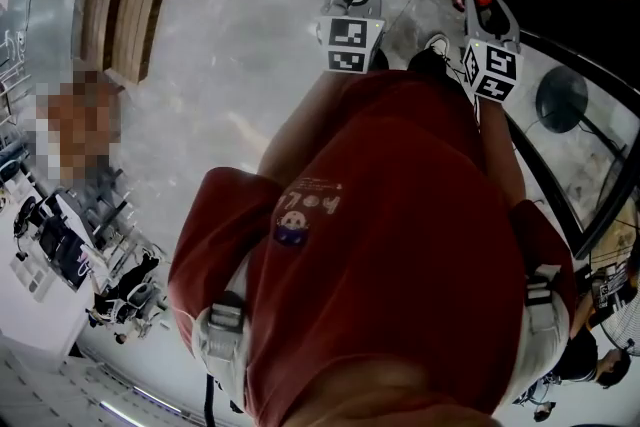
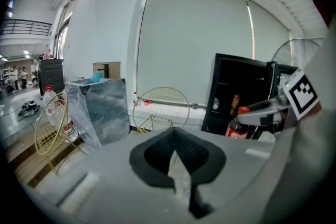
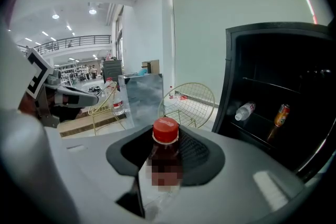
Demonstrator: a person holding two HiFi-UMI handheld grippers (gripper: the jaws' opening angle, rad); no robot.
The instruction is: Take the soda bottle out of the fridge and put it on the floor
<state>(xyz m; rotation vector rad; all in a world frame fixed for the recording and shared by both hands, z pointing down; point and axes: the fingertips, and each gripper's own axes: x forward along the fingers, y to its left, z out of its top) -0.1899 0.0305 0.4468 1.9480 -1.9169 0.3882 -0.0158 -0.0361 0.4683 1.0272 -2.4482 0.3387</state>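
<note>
Outside the fridge: bottle in the claw, floor still to come

Between the pads of my right claw (image 3: 167,140) stands the bottle (image 3: 166,157), red cap up. The pads are closed on it, parted only by its width, and hold it clear of the fridge (image 3: 273,81). From the head view the same cap peeks out at that claw's tip, above bare floor (image 1: 230,45). My left claw (image 2: 175,136) has nothing in it, its pads brought together at the tips.

I judge the first half done: the bottle is out and the fridge stands open beside me, with a clear bottle (image 3: 244,110) and a can (image 3: 282,114) lying on its shelf. What is left is to lower the bottle, stand it upright on the floor and let go.

As for writing, little can be read. The bottle's label shows red with white lettering in the left gripper view, too small to make out, and the can's print is no better. The cube (image 1: 350,43) on the left claw bears black-and-white square markers, no words. My shirt (image 1: 400,215) carries a small print, upside down and unreadable.
</note>
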